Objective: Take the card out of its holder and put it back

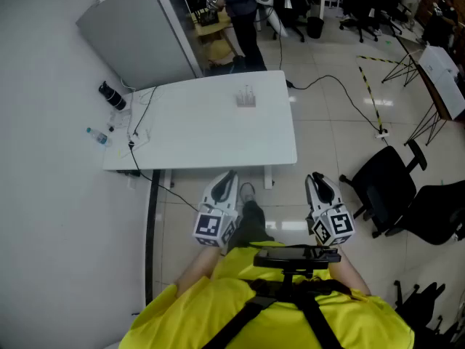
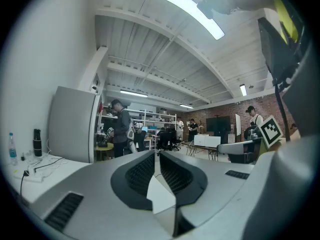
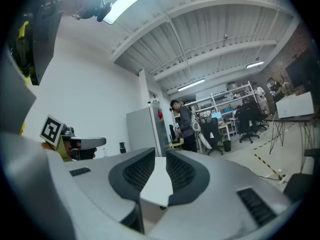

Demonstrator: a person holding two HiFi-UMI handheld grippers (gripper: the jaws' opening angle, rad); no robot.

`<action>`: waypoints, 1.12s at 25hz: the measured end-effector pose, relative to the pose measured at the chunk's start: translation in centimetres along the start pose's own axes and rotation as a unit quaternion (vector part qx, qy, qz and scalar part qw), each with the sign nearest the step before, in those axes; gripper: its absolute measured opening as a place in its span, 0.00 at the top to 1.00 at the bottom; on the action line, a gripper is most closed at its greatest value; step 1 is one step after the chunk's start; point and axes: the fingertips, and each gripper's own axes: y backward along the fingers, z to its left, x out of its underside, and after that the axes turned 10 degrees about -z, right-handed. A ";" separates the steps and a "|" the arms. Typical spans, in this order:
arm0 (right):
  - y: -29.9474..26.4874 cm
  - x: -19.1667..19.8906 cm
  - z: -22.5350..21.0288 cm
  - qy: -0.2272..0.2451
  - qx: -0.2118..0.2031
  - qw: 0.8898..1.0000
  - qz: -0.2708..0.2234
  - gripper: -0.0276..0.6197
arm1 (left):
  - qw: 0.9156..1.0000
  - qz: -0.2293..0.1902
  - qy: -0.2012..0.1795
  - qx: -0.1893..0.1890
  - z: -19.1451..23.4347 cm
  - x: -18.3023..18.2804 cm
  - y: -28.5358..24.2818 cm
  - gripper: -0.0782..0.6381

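The task has not yet begun. The person stands back from the white counter (image 1: 189,133) with both tools held close to the body at the lower middle of the head view. The left claw (image 1: 227,176) has its jaws only a thin slit apart, with nothing between them. The right claw (image 1: 318,179) stands a little wider, also empty. Each gripper view confirms this: only the far room and the counter edge show through the gap.

The card holder (image 1: 246,97) sits alone toward the far right part of the counter, above centre in the head view and well apart from both claws. It looks small and clear. The card itself is too small to make out from here, though it presumably stands inside.

The step in hand is the approach, and it likely goes best if the person first moves close enough for the holder to sit under both tools. One claw would probably pin the holder's base — it looks light enough to tip or slide — while the other takes the card by its upper edge. The cable (image 1: 142,115) and the black bottle (image 1: 111,95) at the counter's left lie well clear of that path.
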 end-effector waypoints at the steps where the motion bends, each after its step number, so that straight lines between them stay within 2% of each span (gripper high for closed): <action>1: -1.9 0.2 -0.3 0.001 -0.002 1.000 0.002 0.85 | 1.000 0.003 0.000 -0.002 1.2 0.4 -1.4 0.83; 5: -9.9 0.8 -1.5 0.000 -0.009 1.000 0.010 0.84 | 1.000 0.004 0.005 -0.013 7.0 1.4 -7.2 0.82; 9: -18.8 0.6 -2.3 0.009 -0.014 1.000 0.020 0.84 | 1.000 0.001 0.004 -0.022 13.2 0.3 -13.2 0.82; 11: -23.0 0.3 -2.4 0.018 -0.017 0.999 0.022 0.84 | 1.000 -0.005 0.000 -0.009 16.0 -0.6 -15.8 0.81; 13: -27.1 0.8 -2.9 0.026 -0.015 0.999 0.026 0.84 | 1.000 -0.007 -0.006 0.012 18.6 -0.8 -18.4 0.73; 17: -33.2 2.6 -4.3 0.019 0.003 0.999 0.038 0.84 | 0.998 0.034 -0.030 0.031 23.4 0.8 -22.6 0.72; 19: -35.7 2.6 -4.8 0.019 0.007 0.999 0.036 0.84 | 0.997 0.046 -0.027 0.052 25.2 1.7 -25.0 0.72; 21: -37.2 2.6 -4.9 0.022 0.004 0.999 0.037 0.84 | 0.993 0.058 -0.037 0.094 25.9 3.2 -26.9 0.72; 23: -37.8 3.3 -5.1 0.022 -0.003 0.999 0.048 0.84 | 0.983 0.083 -0.058 0.155 25.7 5.6 -28.2 0.72; 25: -38.7 4.5 -5.6 0.016 -0.011 0.998 0.064 0.84 | 0.973 0.103 -0.054 0.200 25.7 7.6 -30.1 0.72; 26: -39.3 5.1 -5.8 0.015 -0.018 0.997 0.073 0.84 | 0.971 0.106 -0.050 0.207 26.1 8.1 -31.2 0.72; 28: -40.4 6.4 -5.9 0.025 -0.048 0.995 0.087 0.84 | 0.973 0.107 -0.052 0.197 26.9 8.8 -32.9 0.72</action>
